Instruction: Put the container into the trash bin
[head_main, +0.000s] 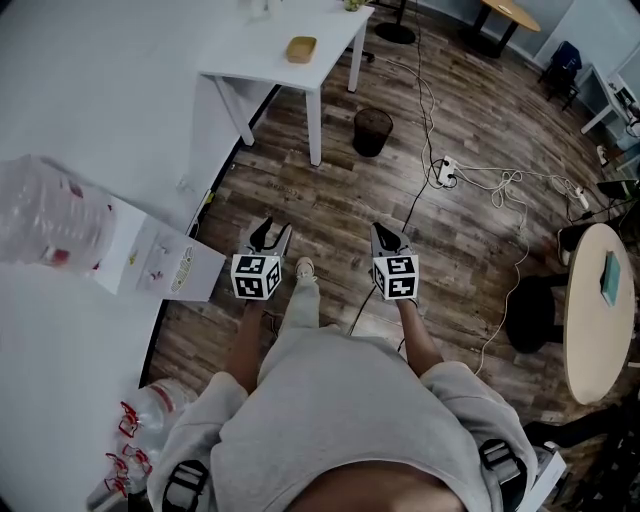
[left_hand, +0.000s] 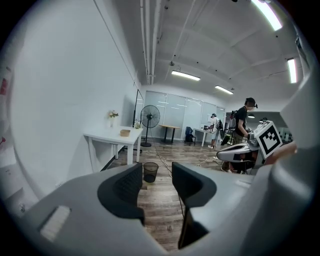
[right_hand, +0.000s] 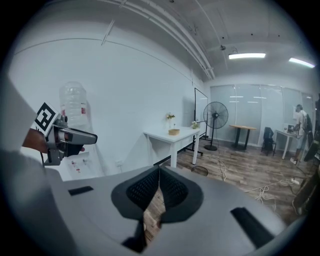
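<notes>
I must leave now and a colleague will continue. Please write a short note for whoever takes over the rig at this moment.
Left gripper: open, nothing between the jaws; it points toward the bin.
Right gripper: shut, empty.
Container: on the white table by the wall, not touched by either gripper.
Bin: on the floor next to the table's leg, ahead of the person.
Done: nothing yet; both grippers are well short of the table.
Left: go to the table, grip the container, carry it over the bin and release it.
</notes>
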